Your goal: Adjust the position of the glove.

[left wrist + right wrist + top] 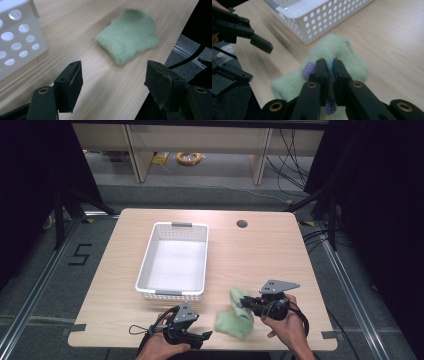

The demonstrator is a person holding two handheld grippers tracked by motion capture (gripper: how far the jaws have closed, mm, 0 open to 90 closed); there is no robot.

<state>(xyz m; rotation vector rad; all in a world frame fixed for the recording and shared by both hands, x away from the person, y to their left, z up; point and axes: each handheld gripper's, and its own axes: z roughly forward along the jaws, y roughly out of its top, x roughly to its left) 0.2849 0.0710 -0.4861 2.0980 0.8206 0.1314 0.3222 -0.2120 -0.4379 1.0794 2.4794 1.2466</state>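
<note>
Fleece is what the right claw (329, 65) has clamped between its nearly shut jaws: a soft, pale green mitten-like piece (235, 316) with small purple tufts showing beside the jaws in the right gripper view. The pinch sits on one edge of the fabric, so the rest droops from the jaws toward the wooden surface (260, 255), near its front edge and just to the right of the left claw (202, 338); in the high view the cloth is blurred, which suggests it is being carried rather than resting. Whether its lower part touches the wood I cannot tell. Gripping by an edge seems a sensible choice for something limp, since it lets the piece hang free and be dropped cleanly. The left claw holds nothing; its jaws stand wide apart, low over the front of the surface, pointed at the green piece as seen in the left gripper view (128, 35), probably waiting to help or simply kept out of the way. Just beyond both hands stands a white perforated plastic basket (172, 295), with nothing visible inside and its near wall close to the cloth. Judging by that arrangement, the basket looks like the likely destination, and the lift would need to clear its rim before release.
</note>
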